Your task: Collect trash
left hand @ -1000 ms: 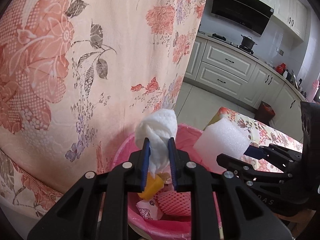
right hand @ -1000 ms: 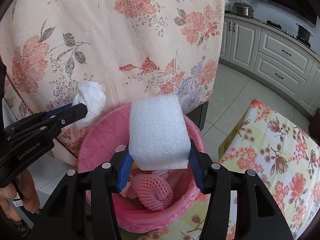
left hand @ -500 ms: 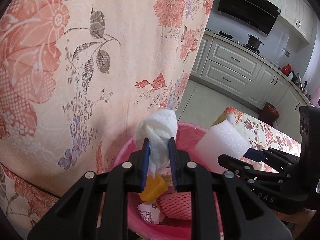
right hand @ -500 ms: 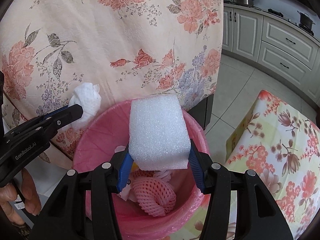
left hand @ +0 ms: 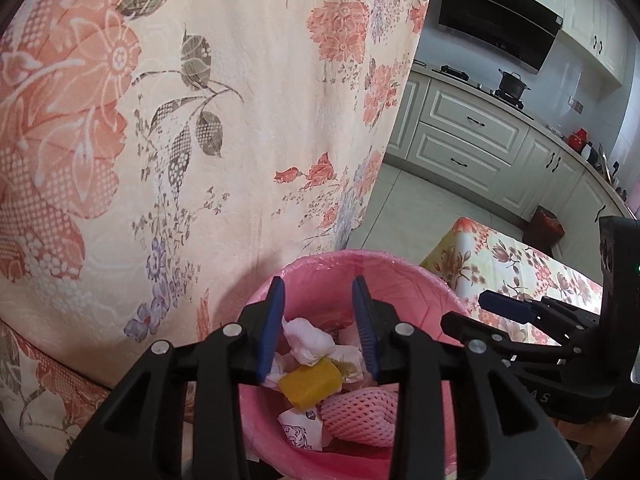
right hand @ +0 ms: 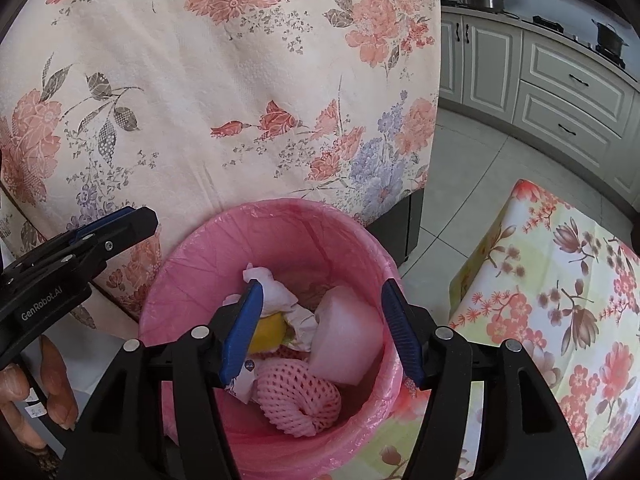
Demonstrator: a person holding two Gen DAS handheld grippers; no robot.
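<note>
A big flowered cloth (left hand: 224,120) is seen hanging behind everything, and a second flowered cover (right hand: 560,300) is seen on the right. White kitchen cupboards (left hand: 472,136) are seen far at the back

Next to the cloth a pink bin (right hand: 192,280) with a pink bag liner is seen. Both claws are held over it

A second ago a white foam block was squeezed in the right gripper (right hand: 323,324). Now the foam block (right hand: 348,340) is seen lying inside the bin, leaning on the right wall. The blue pads (right hand: 400,332) are being pulled apart, and nothing is pressed between them

A second ago a crumpled white tissue was pinched tight in the left gripper (left hand: 318,320). Now the tissue (left hand: 308,340) is seen down in the bin on top of the other trash. The left jaws are being opened too, and nothing is gripped by them

Other trash is seen in the bin as before: a pink foam fruit net (right hand: 296,396) at the bottom, a yellow piece (left hand: 310,384) beside the tissue, and a small printed paper packet (left hand: 300,428) beside the net

The hands have hardly been moved. At the lower left of the right view, some fingers (right hand: 56,384) are seen wrapped round the handle of the left gripper
</note>
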